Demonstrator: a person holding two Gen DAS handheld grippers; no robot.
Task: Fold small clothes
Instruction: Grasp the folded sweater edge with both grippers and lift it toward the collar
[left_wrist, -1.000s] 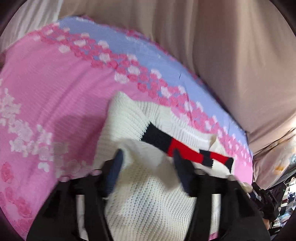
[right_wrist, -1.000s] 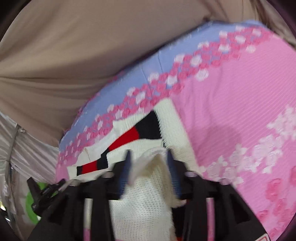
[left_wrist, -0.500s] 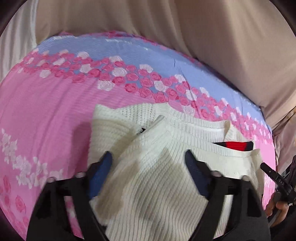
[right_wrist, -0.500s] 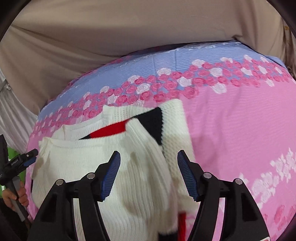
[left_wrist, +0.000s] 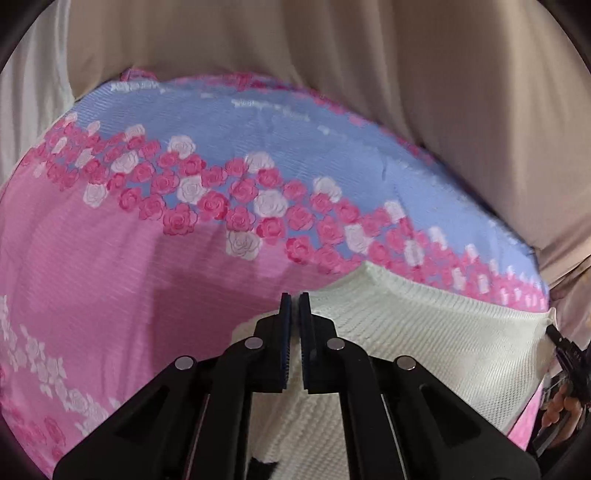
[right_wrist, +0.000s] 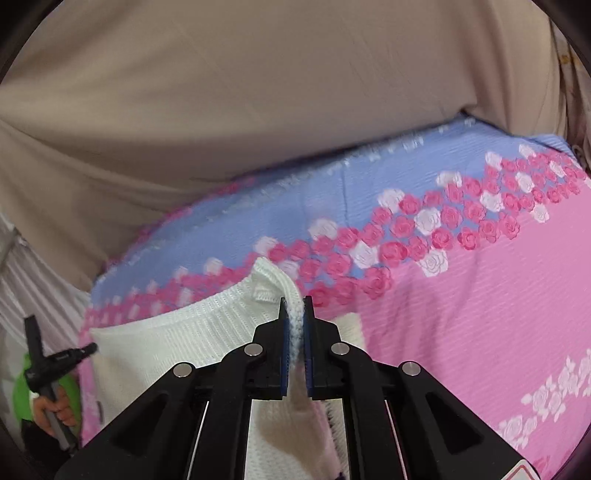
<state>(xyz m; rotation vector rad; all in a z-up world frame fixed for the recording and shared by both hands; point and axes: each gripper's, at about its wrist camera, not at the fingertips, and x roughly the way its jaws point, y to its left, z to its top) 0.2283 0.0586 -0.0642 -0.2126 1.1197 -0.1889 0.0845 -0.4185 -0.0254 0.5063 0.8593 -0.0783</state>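
Right gripper (right_wrist: 294, 301) sits low in the middle of the right wrist view, its jaws nearly together and pinching a fold of the white sweater's (right_wrist: 207, 332) edge, a strip of knit showing between the blue pads (right_wrist: 283, 350). A small knit tab (right_wrist: 264, 291) stands up just left of the fingertips. The sweater spreads from there toward the lower left of the frame, lying on the pink bedspread (right_wrist: 480, 314), whose band of roses (right_wrist: 424, 229) runs across the middle, with a blue strip beyond it. At the far left edge, the other hand (right_wrist: 55, 410) grips a black handle.

Over to the left wrist view: left gripper (left_wrist: 294, 295) is bottom centre, jaws drawn to a thin slit. The sweater (left_wrist: 424, 339) lies under and to the right of it, reaching the right edge, but whether any knit is caught at the tips, I can't tell. A dark patch of the sweater peeks out at the bottom. Pink bedspread (left_wrist: 92, 295) fills the left, with beige fabric (left_wrist: 332, 66) across the top.
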